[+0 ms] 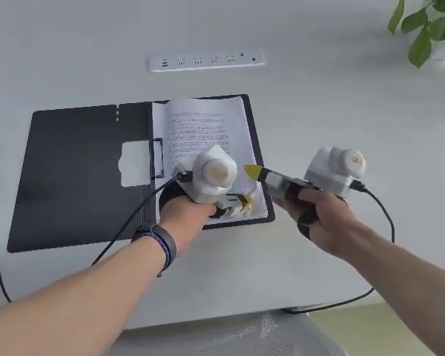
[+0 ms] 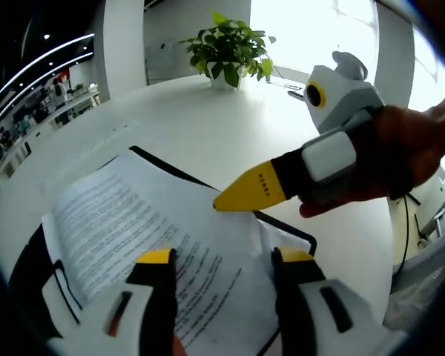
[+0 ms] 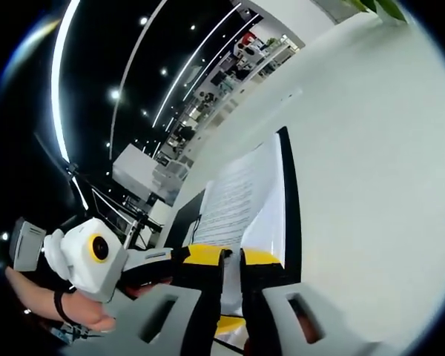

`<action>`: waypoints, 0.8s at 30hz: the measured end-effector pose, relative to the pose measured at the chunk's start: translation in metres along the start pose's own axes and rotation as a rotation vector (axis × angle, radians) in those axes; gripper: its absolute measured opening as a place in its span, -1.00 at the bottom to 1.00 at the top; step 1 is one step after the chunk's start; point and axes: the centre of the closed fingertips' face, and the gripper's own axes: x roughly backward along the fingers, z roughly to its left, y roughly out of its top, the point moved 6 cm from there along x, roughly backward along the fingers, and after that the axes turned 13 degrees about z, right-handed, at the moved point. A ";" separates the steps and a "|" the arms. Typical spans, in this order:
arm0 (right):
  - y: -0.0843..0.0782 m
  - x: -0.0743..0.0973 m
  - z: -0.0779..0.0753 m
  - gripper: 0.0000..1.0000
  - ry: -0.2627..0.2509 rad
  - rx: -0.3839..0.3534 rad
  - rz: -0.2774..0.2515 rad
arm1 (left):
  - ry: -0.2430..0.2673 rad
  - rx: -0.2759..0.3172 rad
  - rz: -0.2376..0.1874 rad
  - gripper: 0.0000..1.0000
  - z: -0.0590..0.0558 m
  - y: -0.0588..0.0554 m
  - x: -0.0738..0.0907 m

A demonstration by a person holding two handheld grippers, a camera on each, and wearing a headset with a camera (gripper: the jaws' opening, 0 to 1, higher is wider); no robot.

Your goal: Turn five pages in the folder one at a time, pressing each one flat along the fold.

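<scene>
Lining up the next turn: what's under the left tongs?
The printed top page lies under the open left tongs. Any pages beneath it and the right panel of the folder are covered; only its black edge shows.

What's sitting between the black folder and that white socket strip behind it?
Nothing: the head view shows bare white table between the folder and the socket strip.
</scene>
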 end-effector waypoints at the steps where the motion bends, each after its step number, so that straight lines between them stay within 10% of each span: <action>1: 0.000 0.000 0.000 -0.91 -0.002 0.000 0.000 | -0.004 0.003 -0.001 0.08 0.000 0.000 0.000; 24: 0.004 0.003 0.023 -1.00 0.006 0.001 -0.012 | -0.036 0.095 -0.109 0.28 0.003 -0.002 0.044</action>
